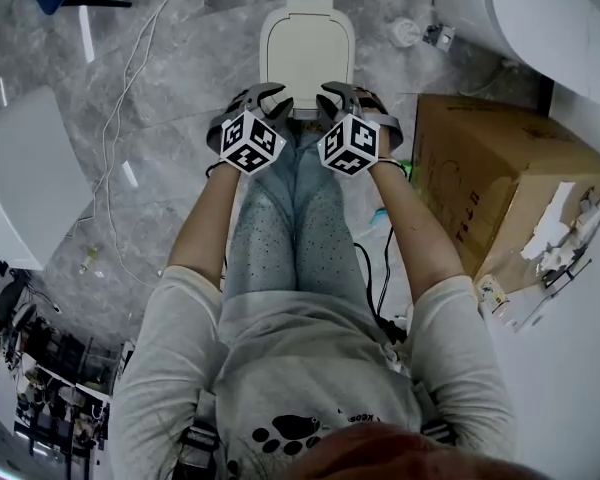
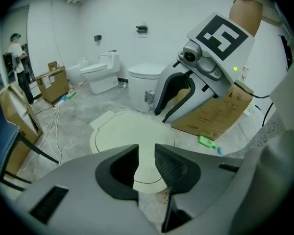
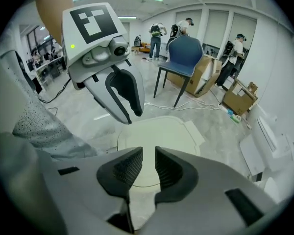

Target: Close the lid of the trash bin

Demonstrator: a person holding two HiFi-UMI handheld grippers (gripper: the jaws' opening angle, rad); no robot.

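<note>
While you hold both tools side by side over your knees, the one trash bin stands on the grey floor straight in front of you, just past the fingertips. Its pale lid lies flat and shut on top.

You have two grippers up. The left gripper has its jaws apart by a narrow gap, and nothing sits between the ribbed pads. Through that gap only the lid shows, below and apart from them. The right gripper stands the same way: a narrow gap, pads bare, holding nothing. Neither tool touches the bin. Each one shows in the other's view, the right gripper hanging above the far side of the lid in the left gripper view, the left gripper doing likewise in the right gripper view.

One cardboard box sits on your right, near the bin. Two toilets stand beyond the bin in the left gripper view. One blue chair stands behind it in the right gripper view, with three people further back. One tangle of white cable trails across the floor on your left.
</note>
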